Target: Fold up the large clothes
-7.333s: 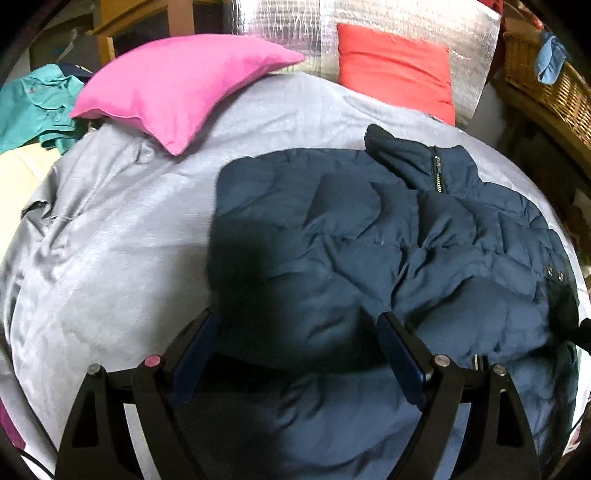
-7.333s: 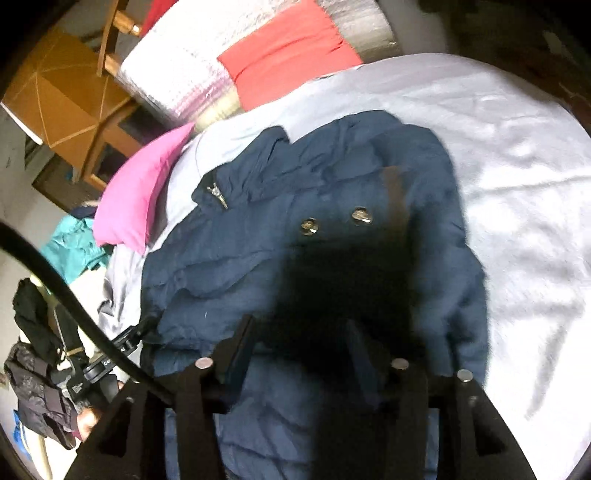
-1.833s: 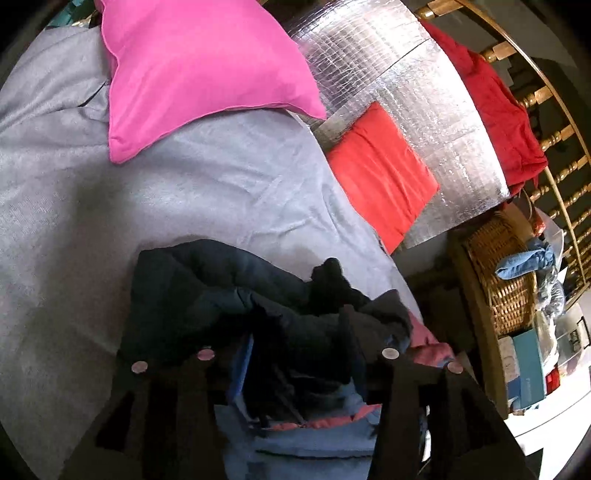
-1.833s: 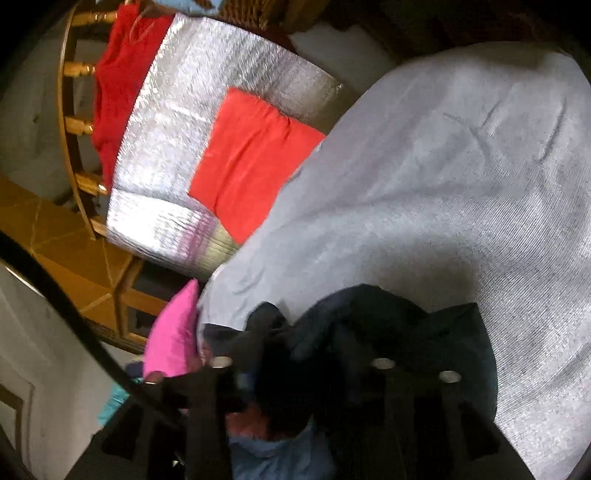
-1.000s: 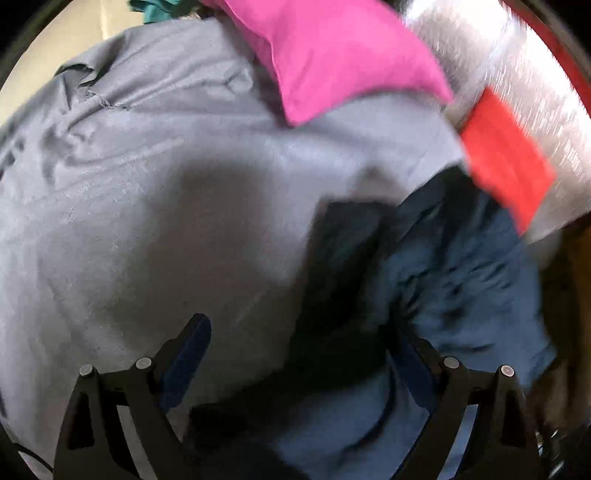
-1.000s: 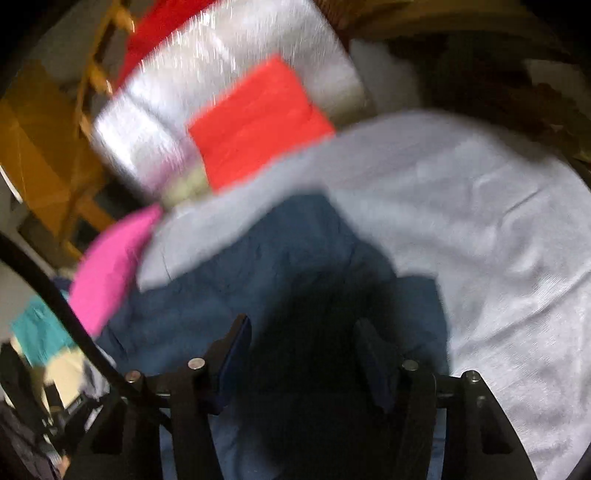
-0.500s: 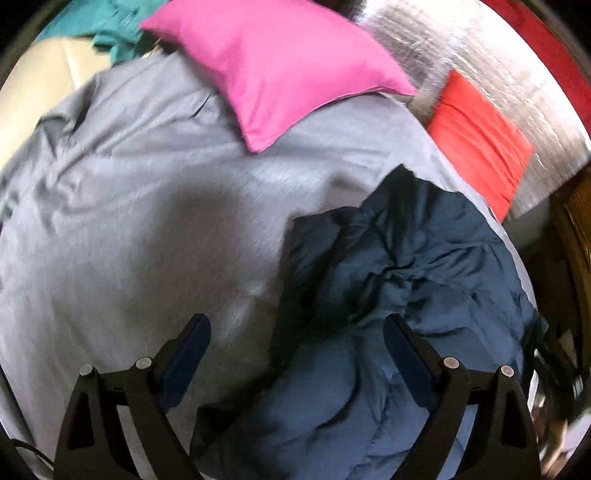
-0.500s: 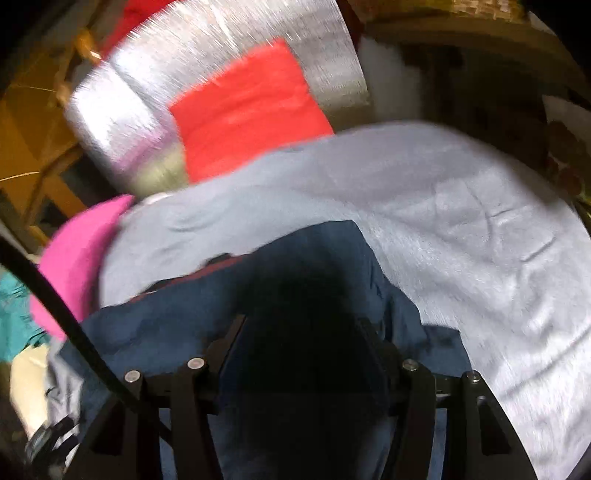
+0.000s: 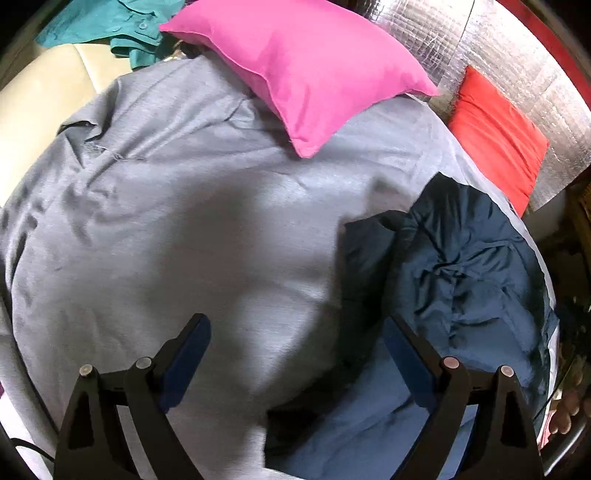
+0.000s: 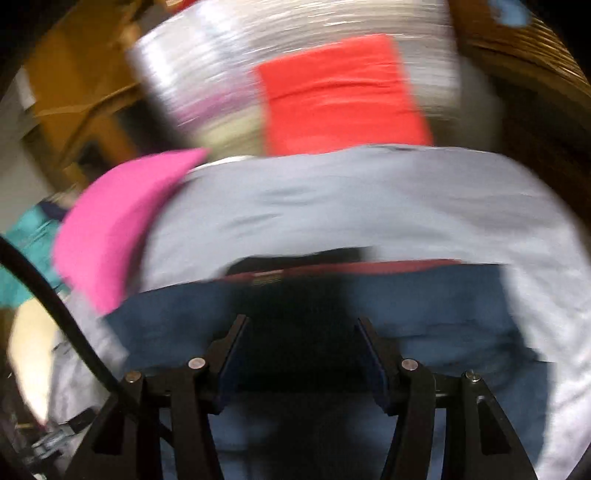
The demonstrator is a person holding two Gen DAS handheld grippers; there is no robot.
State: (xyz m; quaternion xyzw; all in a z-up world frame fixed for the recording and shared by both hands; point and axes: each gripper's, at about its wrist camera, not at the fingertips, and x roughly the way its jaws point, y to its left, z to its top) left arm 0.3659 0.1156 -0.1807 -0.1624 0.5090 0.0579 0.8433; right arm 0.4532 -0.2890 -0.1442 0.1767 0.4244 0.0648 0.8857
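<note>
The left gripper (image 9: 295,354) is hanging over the bed with its jaws spread wide and nothing between them; below the gap the grey bedspread (image 9: 177,229) is lying bare and lightly creased. Its right finger (image 9: 406,354) is standing over the near edge of the navy padded jacket (image 9: 461,266), without touching it as far as the left wrist view shows.

The right gripper (image 10: 301,354) is showing in a heavily blurred view. Its jaws are standing roughly half apart, and dark jacket fabric is filling the space between them, but I cannot tell whether the pads are pressing on the cloth or simply hovering above it.

The jacket is lying bunched in a crumpled heap along the right edge of the bed, its lighter blue lining (image 9: 354,435) showing toward the near side and, in the right wrist view, a thin red trim (image 10: 369,266) running across its far edge. It is sitting well apart from the pink pillow (image 9: 306,70), which is resting at the bed's far edge. A red cushion (image 9: 498,136) is leaning at the far right corner against a silver quilted panel (image 9: 509,62). A teal garment (image 9: 107,26) is lying beyond the far left corner, beside a cream surface (image 9: 40,99).
</note>
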